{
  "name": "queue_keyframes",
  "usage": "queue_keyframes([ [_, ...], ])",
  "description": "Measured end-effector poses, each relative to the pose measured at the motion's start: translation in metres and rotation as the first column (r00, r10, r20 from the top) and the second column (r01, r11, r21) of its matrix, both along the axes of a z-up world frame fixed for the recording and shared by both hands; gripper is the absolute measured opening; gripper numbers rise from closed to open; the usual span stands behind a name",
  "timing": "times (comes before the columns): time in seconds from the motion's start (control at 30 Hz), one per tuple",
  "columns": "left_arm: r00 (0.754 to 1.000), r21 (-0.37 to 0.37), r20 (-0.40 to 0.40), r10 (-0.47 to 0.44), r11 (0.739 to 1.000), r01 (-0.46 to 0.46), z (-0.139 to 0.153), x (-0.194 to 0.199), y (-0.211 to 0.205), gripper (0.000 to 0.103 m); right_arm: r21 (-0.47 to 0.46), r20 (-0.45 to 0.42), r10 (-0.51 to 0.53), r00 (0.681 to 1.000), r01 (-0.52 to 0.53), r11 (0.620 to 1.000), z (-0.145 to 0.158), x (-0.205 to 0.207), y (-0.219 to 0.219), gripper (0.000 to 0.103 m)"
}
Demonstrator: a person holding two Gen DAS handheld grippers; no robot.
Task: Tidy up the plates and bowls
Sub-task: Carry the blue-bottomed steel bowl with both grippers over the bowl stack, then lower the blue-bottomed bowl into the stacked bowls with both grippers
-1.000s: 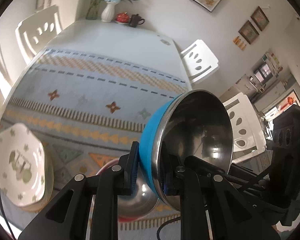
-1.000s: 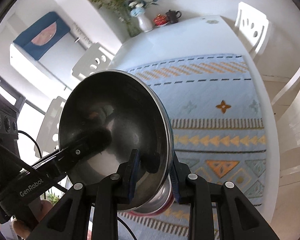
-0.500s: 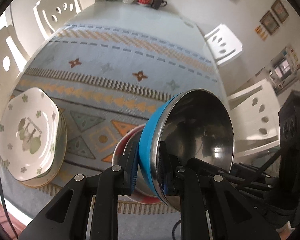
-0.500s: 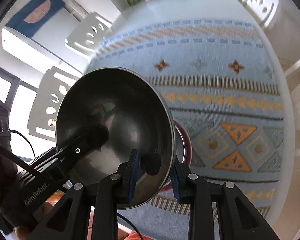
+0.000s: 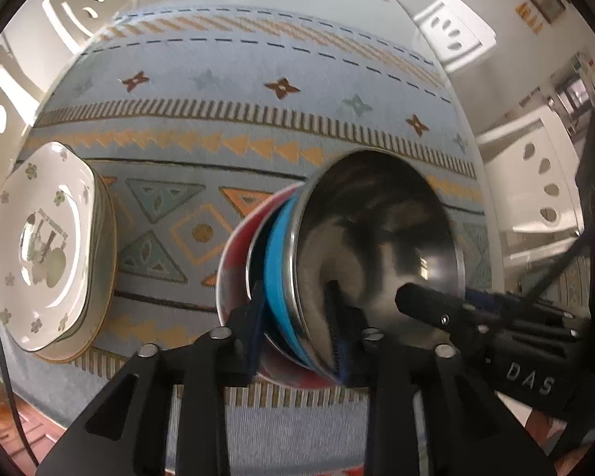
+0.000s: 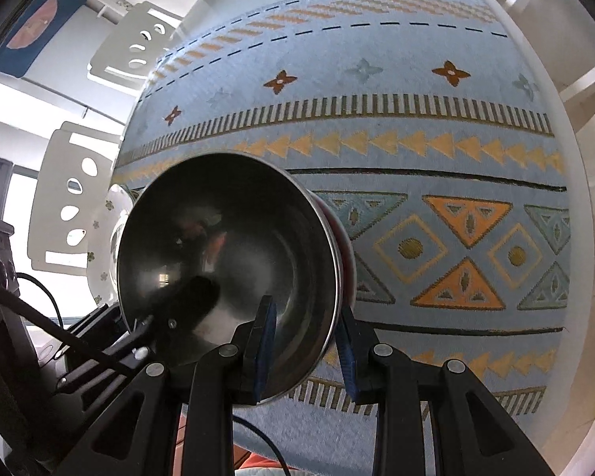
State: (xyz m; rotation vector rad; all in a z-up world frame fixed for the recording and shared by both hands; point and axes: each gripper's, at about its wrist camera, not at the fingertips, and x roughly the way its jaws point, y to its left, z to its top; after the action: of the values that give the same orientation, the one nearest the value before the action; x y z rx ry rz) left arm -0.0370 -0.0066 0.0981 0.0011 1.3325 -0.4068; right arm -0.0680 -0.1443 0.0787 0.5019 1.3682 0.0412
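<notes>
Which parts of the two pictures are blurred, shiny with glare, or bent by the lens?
Left wrist view: the blue bowl and the red bowl under it are smeared by motion; the steel inside carries bright glints; the rug bulges from the fisheye. Right wrist view: sharper; the blue bowl's steel inside mirrors the room darkly; windows at left are overexposed.

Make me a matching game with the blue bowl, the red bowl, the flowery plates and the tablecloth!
Things:
1. blue bowl
2. red bowl
3. flowery plates
4. tablecloth

Descriptions:
A. stacked at the table's left edge
B. spread under everything, with orange triangles
C. gripped at the rim by both tools
D. underneath, on the cloth, holding the other bowl

Pairs: 1-C, 2-D, 3-A, 4-B
</notes>
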Motion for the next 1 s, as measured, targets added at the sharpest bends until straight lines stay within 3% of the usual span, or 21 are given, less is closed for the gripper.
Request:
queue_keyframes([
  [0.23, 0.997, 0.029, 0.065, 0.044, 0.999, -0.046, 0.026, -0.01, 0.024, 0.04, 0.03, -0.023, 0.0, 1.0, 0.001, 1.0, 0.003, -0.006, -0.005, 0.029],
  [0.33, 0.995, -0.009, 0.074, 0.073, 0.997, -0.073, 0.029, -0.007, 0.032, 0.041, 0.032, -0.017, 0.004, 1.0, -0.003, 0.999, 0.005, -0.005, -0.004, 0.029],
  [0.43, 0.994, 0.002, 0.072, 0.086, 0.996, -0.086, 0.026, -0.002, 0.031, 0.041, 0.037, -0.016, 0.009, 1.0, -0.009, 0.999, 0.006, -0.006, -0.003, 0.029],
  [0.67, 0.996, -0.026, 0.061, 0.063, 0.998, -0.062, 0.024, -0.003, 0.023, 0.041, 0.008, 0.028, 0.004, 1.0, -0.004, 1.0, 0.015, -0.006, -0.003, 0.029],
  [0.73, 0.998, -0.071, 0.038, 0.056, 0.996, -0.053, 0.023, -0.002, 0.023, 0.046, 0.005, 0.062, -0.012, 0.998, 0.012, 1.0, 0.02, -0.007, -0.005, 0.029],
  [0.8, 0.997, -0.113, 0.037, 0.062, 0.992, -0.057, 0.026, -0.002, 0.026, 0.059, 0.009, 0.079, -0.019, 0.997, 0.018, 1.0, 0.023, -0.007, -0.006, 0.029],
  [1.0, 0.992, -0.069, 0.097, 0.075, 0.995, -0.069, 0.035, -0.003, 0.022, 0.06, 0.037, 0.116, -0.055, 0.992, 0.051, 0.998, 0.029, -0.007, -0.013, 0.04],
])
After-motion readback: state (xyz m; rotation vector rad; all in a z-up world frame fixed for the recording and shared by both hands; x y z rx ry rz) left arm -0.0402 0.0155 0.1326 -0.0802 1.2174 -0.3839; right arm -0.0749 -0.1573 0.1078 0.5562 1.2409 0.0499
